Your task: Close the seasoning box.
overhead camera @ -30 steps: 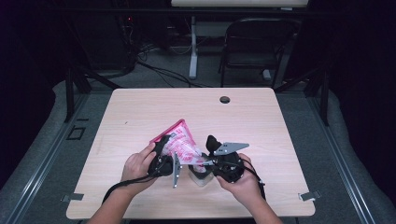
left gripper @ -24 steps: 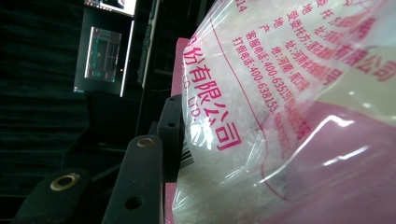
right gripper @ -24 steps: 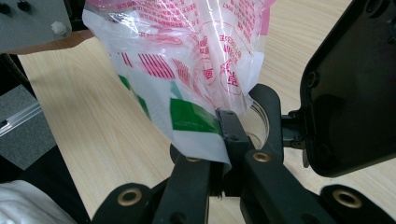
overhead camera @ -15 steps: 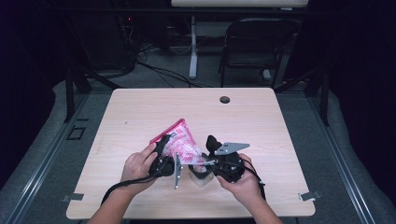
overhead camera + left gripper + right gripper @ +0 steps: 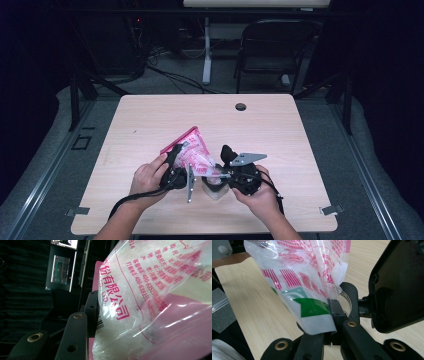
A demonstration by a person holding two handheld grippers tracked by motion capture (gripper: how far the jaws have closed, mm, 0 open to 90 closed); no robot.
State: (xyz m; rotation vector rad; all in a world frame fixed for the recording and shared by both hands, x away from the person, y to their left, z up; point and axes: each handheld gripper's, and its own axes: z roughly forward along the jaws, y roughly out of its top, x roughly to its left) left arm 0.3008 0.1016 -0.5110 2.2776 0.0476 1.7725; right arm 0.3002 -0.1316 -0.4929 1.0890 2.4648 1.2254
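The pink-printed bag of white grains (image 5: 194, 152) is held tilted above the near middle of the table (image 5: 300, 150), gripped at both ends. Its long axis runs from upper left down to a clear cup (image 5: 215, 189). The left gripper (image 5: 176, 159) is clamped on the bag's body, part-open; the right gripper (image 5: 331, 322) is pinched shut on a bottom corner. Pouring appears under way, though no flow can be made out.

We look along our left gripper (image 5: 82, 340), whose black jaw rises from the bottom left of the frame; a clear and pink plastic bag (image 5: 155, 302) with red printed characters and white grains inside takes up the right and centre, pressed against that jaw's inner face; in the upper left, against darkness, a lit screen (image 5: 60, 272) glows.
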